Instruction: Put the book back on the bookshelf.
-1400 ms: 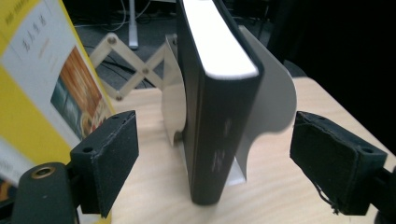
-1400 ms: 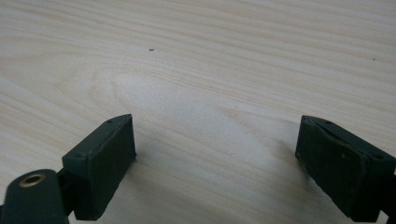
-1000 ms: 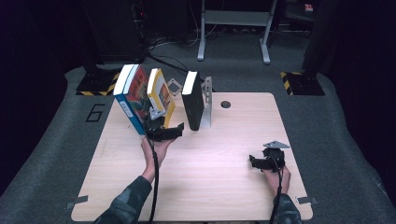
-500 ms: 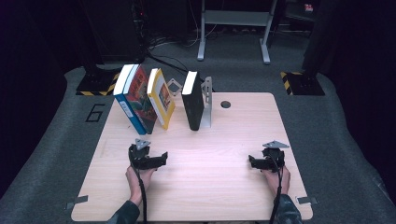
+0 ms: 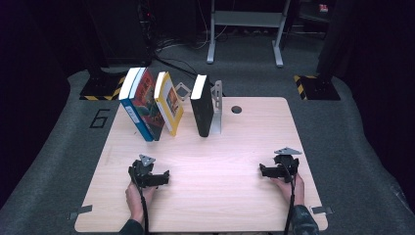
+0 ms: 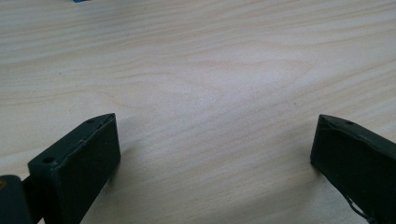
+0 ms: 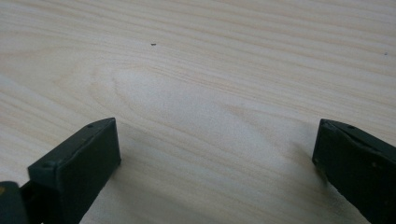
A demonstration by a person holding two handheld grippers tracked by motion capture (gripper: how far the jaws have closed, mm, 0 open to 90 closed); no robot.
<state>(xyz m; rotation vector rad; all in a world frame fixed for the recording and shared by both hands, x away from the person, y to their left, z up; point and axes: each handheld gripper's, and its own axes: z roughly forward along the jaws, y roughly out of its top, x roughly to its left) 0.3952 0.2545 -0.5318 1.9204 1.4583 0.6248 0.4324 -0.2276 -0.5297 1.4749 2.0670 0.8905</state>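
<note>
Yellow book [image 5: 169, 102] leans w/ the blue book [image 5: 138, 105] in the upper left of the high view, tilted against each other; black book [image 5: 201, 105] stands upright just right of them, touching a grey bookend [image 5: 217, 106]. Shelving looks done, nothing left lying flat on the wooden table [image 5: 215, 196]. Left gripper [image 5: 151, 178] sits lower left, right gripper [image 5: 274, 170] lower right, both well apart from the books; jaws have just been opening, now wide w/ nothing between them.
</note>
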